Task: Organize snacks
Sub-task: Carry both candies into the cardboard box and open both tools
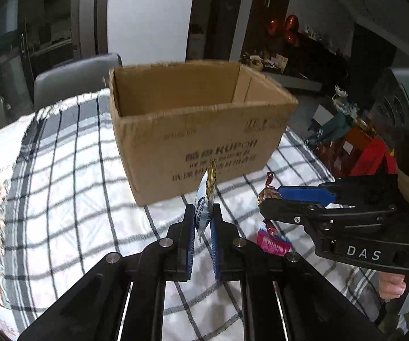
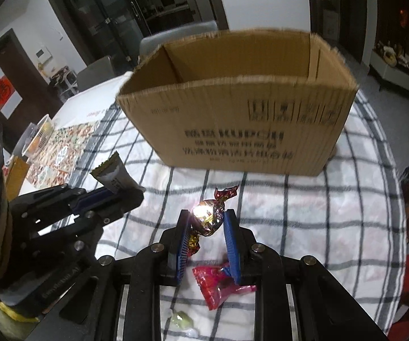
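The cardboard box (image 1: 201, 130) stands open ahead of both tools. My left gripper (image 1: 203, 221) pinches a pale snack packet (image 1: 204, 199); my right gripper (image 2: 205, 221) clamps a foil-wrapped candy (image 2: 208, 216). I'd clear the near rim before letting go. A pink packet (image 2: 218, 287) lies below.

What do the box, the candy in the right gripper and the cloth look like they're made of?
Box: corrugated cardboard, matte brown, with fluting visible along its cut top rim.
Candy: a shiny metallic wrapper, probably foil or film, with a bright glare spot and twisted ends.
Cloth: woven fabric, likely cotton, matte white with dark checks, softly wrinkled.
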`<action>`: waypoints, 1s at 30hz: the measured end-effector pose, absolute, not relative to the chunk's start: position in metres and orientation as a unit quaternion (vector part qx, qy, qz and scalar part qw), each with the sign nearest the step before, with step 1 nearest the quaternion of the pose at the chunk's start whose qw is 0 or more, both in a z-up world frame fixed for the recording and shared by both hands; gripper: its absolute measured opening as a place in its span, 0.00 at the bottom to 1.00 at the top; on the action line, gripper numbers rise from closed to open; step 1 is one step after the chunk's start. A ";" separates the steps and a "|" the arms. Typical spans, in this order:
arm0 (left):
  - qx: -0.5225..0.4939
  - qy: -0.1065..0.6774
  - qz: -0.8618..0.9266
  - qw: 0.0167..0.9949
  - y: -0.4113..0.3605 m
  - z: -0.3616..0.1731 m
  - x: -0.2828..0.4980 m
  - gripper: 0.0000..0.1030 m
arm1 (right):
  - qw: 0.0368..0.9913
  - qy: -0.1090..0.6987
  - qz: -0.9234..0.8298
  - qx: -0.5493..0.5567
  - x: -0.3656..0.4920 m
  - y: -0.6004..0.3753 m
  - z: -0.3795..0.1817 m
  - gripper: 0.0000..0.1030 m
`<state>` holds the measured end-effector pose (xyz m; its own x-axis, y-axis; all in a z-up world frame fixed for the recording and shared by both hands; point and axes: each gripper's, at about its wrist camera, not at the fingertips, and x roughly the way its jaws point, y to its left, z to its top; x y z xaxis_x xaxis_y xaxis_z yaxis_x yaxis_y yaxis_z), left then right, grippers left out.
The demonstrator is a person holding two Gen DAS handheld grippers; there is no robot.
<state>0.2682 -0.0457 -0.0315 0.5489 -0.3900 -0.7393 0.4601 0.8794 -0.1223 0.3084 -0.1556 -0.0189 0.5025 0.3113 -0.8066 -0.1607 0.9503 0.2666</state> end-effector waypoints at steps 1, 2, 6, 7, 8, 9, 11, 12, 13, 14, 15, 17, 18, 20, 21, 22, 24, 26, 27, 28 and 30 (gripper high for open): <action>0.045 0.406 -0.241 0.881 -0.046 -0.027 0.269 0.11 | 0.866 0.474 0.136 0.077 0.308 -0.158 -0.013 0.25; 0.048 0.402 -0.240 0.882 -0.046 -0.021 0.270 0.11 | 0.870 0.469 0.135 0.076 0.308 -0.159 -0.008 0.25; 0.050 0.386 -0.244 0.888 -0.049 0.002 0.275 0.11 | 0.885 0.440 0.135 0.073 0.309 -0.164 0.020 0.25; 0.049 0.383 -0.246 0.889 -0.050 0.006 0.276 0.11 | 0.888 0.435 0.135 0.072 0.311 -0.163 0.026 0.25; 0.047 0.381 -0.248 0.890 -0.051 0.012 0.278 0.11 | 0.891 0.428 0.134 0.069 0.311 -0.163 0.033 0.25; 0.046 0.377 -0.249 0.891 -0.051 0.018 0.280 0.11 | 0.895 0.420 0.132 0.067 0.312 -0.164 0.039 0.25; 0.050 0.369 -0.249 0.894 -0.054 0.026 0.282 0.11 | 0.901 0.407 0.131 0.067 0.314 -0.168 0.052 0.25; 0.050 0.365 -0.247 0.896 -0.055 0.031 0.284 0.11 | 0.904 0.402 0.130 0.066 0.316 -0.167 0.057 0.25; 0.050 0.363 -0.247 0.897 -0.055 0.034 0.286 0.11 | 0.906 0.397 0.128 0.064 0.319 -0.168 0.062 0.25; 0.051 0.361 -0.248 0.898 -0.057 0.038 0.289 0.11 | 0.908 0.394 0.127 0.064 0.320 -0.168 0.066 0.25; 0.054 0.358 -0.245 0.899 -0.058 0.040 0.292 0.11 | 0.910 0.390 0.125 0.064 0.324 -0.170 0.070 0.25; 0.055 0.354 -0.241 0.902 -0.059 0.045 0.299 0.11 | 0.913 0.383 0.123 0.063 0.328 -0.172 0.075 0.25; 0.056 0.353 -0.239 0.903 -0.060 0.046 0.302 0.11 | 0.915 0.379 0.122 0.063 0.331 -0.172 0.077 0.25; 0.058 0.351 -0.234 0.905 -0.062 0.049 0.311 0.11 | 0.917 0.374 0.119 0.065 0.337 -0.175 0.081 0.25; 0.059 0.350 -0.233 0.905 -0.063 0.050 0.315 0.11 | 0.919 0.370 0.116 0.068 0.342 -0.177 0.082 0.25; 0.060 0.351 -0.232 0.905 -0.064 0.050 0.318 0.11 | 0.919 0.370 0.114 0.069 0.345 -0.178 0.083 0.25; 0.060 0.354 -0.229 0.905 -0.066 0.050 0.329 0.11 | 0.918 0.373 0.114 0.072 0.353 -0.179 0.081 0.25; 0.058 0.361 -0.225 0.903 -0.069 0.047 0.341 0.11 | 0.918 0.375 0.107 0.070 0.363 -0.181 0.079 0.25; 0.057 0.362 -0.222 0.903 -0.070 0.047 0.345 0.11 | 0.918 0.377 0.103 0.069 0.367 -0.182 0.078 0.25; 0.058 0.363 -0.216 0.904 -0.071 0.045 0.350 0.11 | 0.918 0.378 0.099 0.068 0.371 -0.182 0.077 0.25; 0.064 0.363 -0.206 0.906 -0.074 0.045 0.358 0.12 | 0.917 0.381 0.092 0.068 0.378 -0.183 0.074 0.25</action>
<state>0.3575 -0.0741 0.0446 0.6514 -0.3267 -0.6848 0.4196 0.9071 -0.0337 0.3785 -0.1831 0.0738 0.6919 0.2209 -0.6874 -0.1177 0.9738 0.1944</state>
